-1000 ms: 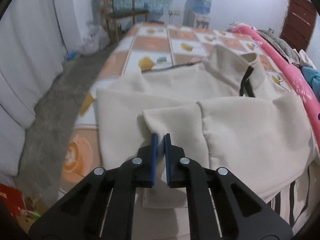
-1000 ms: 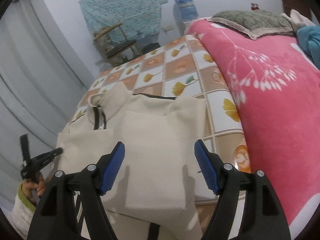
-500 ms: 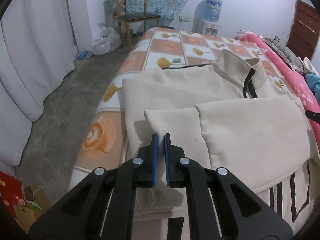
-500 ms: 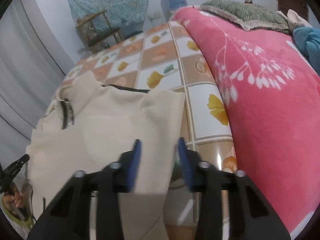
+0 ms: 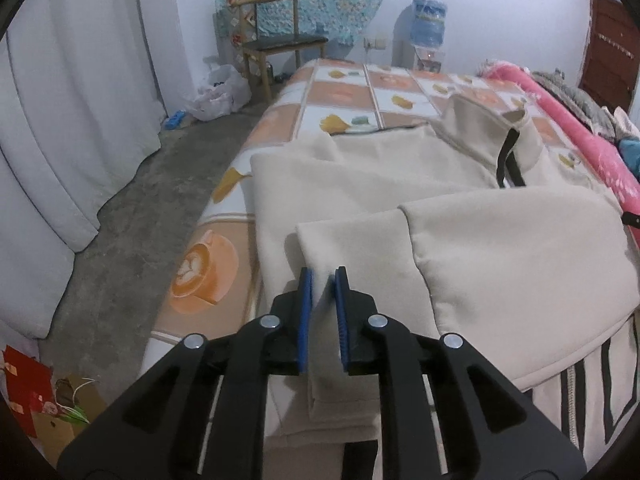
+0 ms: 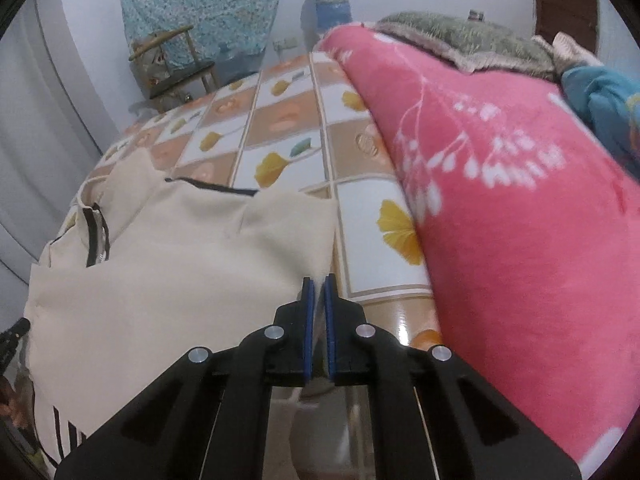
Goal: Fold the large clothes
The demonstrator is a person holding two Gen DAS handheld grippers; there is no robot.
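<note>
Garment: a cream jacket [image 5: 420, 208] lies spread on the bed [image 5: 340, 96], collar at about 1 o'clock in the left wrist view, both sleeves already crossed over the chest
Left tool [image 5: 322, 308]: blue pads drawn close on the cuff end of the folded sleeve [image 5: 344, 248], cloth visible between them; I judge it clamped on that sleeve
Right tool [image 6: 316, 312]: pads nearly together, pinching the jacket's edge at the side facing the pink blanket [image 6: 500, 220], which lies at 3 o'clock
Step in hand: judged to be taking hold of both sides before folding the body of the jacket over
Progress: sleeves in, body fold not yet done; roughly midway
How to do it well: keep both grips deep enough that all layers are caught, not just the top one; lift the two sides evenly so the sleeve stays flat on the chest; carry the cloth toward 12 o'clock, toward the collar, in one smooth sweep and lay it down before letting go
Risk: the thick cloth may slip from a shallow pinch, and uneven lifting would skew the edge
Surroundings: a wooden chair [image 5: 276, 40] and water dispenser [image 5: 428, 36] stand beyond the bed at 12 o'clock
</note>
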